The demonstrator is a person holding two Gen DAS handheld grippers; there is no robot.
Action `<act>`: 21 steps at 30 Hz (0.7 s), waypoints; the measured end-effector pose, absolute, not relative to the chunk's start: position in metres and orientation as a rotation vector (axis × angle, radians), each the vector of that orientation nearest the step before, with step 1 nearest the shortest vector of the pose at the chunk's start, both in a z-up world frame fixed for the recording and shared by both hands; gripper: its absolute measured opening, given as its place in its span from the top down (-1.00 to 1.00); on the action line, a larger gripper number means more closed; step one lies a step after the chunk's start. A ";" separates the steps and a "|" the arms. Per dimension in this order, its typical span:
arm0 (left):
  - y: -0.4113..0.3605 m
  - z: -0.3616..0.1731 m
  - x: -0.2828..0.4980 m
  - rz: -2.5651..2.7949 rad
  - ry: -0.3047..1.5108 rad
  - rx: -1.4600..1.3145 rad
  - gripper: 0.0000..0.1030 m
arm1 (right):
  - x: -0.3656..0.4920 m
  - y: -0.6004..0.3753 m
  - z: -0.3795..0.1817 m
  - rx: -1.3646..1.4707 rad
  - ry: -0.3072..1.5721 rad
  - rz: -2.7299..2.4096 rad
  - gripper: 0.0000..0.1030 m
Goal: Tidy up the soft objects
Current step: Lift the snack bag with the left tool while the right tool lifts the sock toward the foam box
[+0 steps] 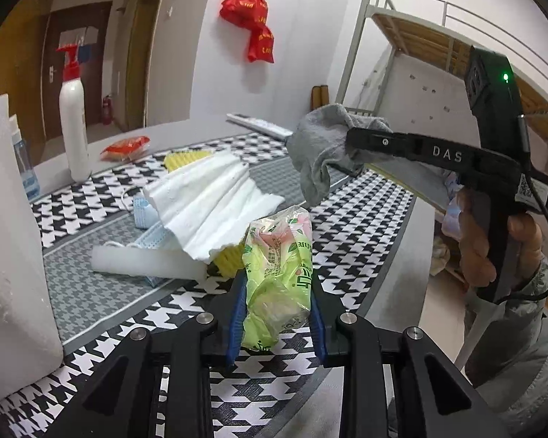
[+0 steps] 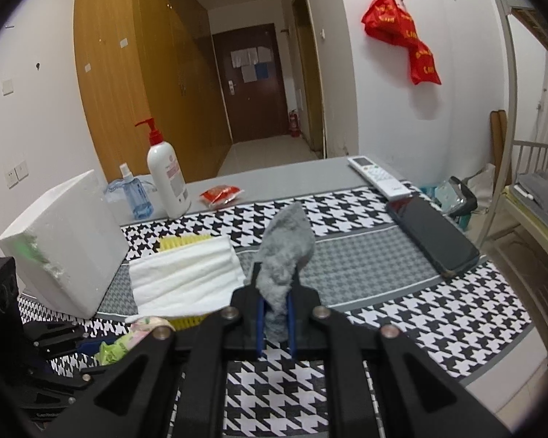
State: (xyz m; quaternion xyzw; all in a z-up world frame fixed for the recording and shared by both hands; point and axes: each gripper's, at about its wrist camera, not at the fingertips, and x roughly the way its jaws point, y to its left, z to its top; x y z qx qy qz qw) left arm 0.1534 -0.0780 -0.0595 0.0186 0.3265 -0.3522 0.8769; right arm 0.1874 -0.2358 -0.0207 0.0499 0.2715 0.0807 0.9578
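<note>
Left gripper, jaws clamped on a green tissue pack held above the houndstooth cloth; right gripper, jaws pinching a grey sock that hangs clear of the table. Both loads are aloft (neither touches the pile). Advisable: carry each over the white folded towel beside the foam block, lower until supported, then release, lest the limp sock drape unevenly.

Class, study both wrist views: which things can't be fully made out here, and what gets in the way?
- Yellow item: right view, mostly under the white towel; identity unclear.
- Blue face masks: left view, partly buried by the towel.
- Print on the green packet in the left claw: left view, crumpled, too small.
- Grey cloth in the right claw: bunched; type unclear.
</note>
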 end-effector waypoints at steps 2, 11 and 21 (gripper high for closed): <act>-0.077 -0.056 0.149 -0.736 0.668 0.046 0.39 | 0.182 -0.237 -0.017 0.103 0.536 0.147 0.76; -0.082 -0.040 0.137 -0.717 0.630 0.060 0.39 | 0.165 -0.241 -0.009 0.109 0.498 0.128 0.76; -0.077 -0.026 0.136 -0.678 0.594 0.041 0.39 | 0.159 -0.237 -0.009 0.114 0.482 0.154 0.76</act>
